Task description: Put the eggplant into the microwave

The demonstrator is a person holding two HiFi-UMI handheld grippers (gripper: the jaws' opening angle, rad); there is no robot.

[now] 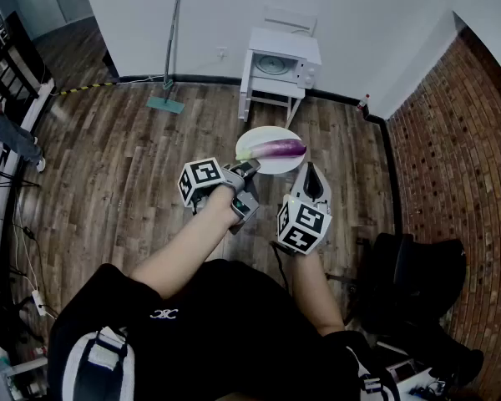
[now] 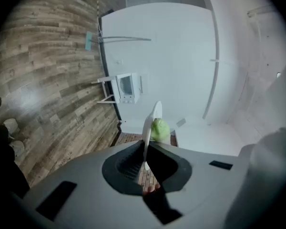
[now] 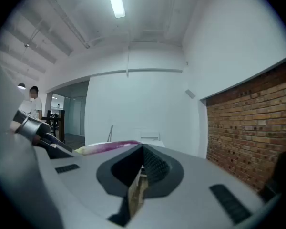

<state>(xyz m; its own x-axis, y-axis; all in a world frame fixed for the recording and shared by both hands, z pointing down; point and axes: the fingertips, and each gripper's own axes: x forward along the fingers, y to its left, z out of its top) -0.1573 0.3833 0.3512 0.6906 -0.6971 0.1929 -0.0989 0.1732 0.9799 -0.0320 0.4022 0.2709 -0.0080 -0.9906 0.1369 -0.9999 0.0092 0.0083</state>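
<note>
A purple eggplant (image 1: 277,149) with a pale green stem end lies on a white plate (image 1: 265,134) held above the wooden floor. My left gripper (image 1: 249,167) is shut on the plate's left rim. In the left gripper view the plate (image 2: 153,118) stands edge-on between the jaws, with the green stem end (image 2: 159,130) just beyond my left gripper (image 2: 145,149). My right gripper (image 1: 311,172) sits by the plate's near right rim. Its jaws are shut with nothing seen between them, and the eggplant (image 3: 112,147) shows over the left jaw of my right gripper (image 3: 142,152). The white microwave (image 1: 277,63) (image 2: 127,86) stands farther ahead, door closed.
The microwave rests on a small white stand (image 1: 267,98) against the white wall. A broom (image 1: 169,57) leans to its left. A brick wall (image 1: 459,157) runs along the right, with a black chair (image 1: 417,282) near it. A person (image 3: 32,101) stands far off at left.
</note>
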